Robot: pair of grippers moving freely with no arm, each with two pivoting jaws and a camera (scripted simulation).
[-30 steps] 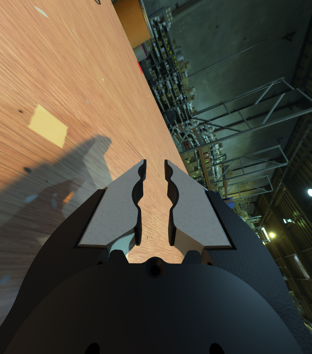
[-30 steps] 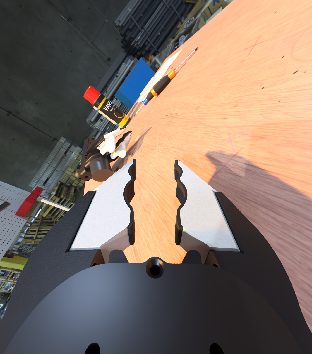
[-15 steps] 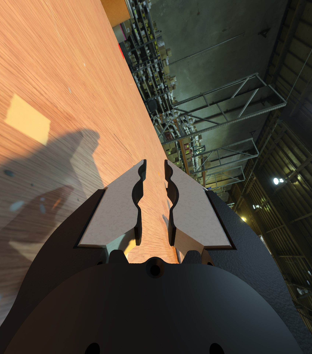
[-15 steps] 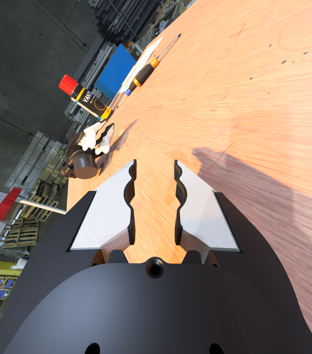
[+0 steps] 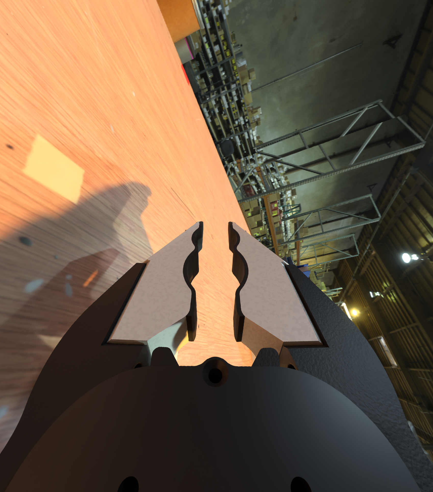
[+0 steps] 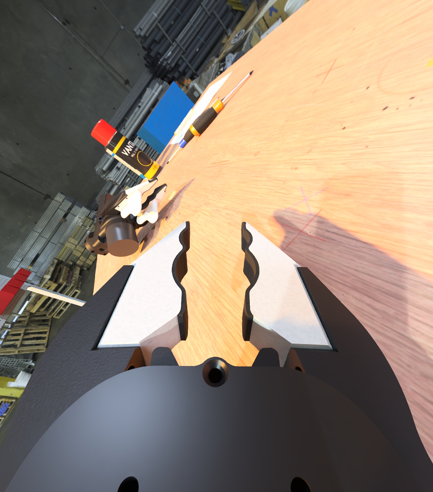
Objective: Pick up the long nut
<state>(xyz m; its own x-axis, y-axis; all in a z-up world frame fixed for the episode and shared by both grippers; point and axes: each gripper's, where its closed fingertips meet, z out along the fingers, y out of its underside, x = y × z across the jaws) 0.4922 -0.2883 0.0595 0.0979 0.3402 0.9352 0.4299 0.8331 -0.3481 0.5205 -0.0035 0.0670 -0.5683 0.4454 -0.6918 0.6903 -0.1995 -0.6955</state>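
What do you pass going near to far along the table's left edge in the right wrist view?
Other hand-held gripper → red-capped black-and-yellow spray can → black-and-orange-handled screwdriver, with a flat blue box beside it toward the edge.

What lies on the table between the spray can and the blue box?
In the right wrist view, a black-and-orange screwdriver and a blue-capped pen lie between the spray can and blue box.

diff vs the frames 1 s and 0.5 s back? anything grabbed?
Nothing grabbed or released. The left gripper swung: its view of the yellow patch and the table shifted toward the left edge at the half-second mark, then returned. The right gripper wandered slightly, so the spray can, screwdriver and blue box drifted in its view. Both sets of jaws stayed open and empty. No long nut in view.
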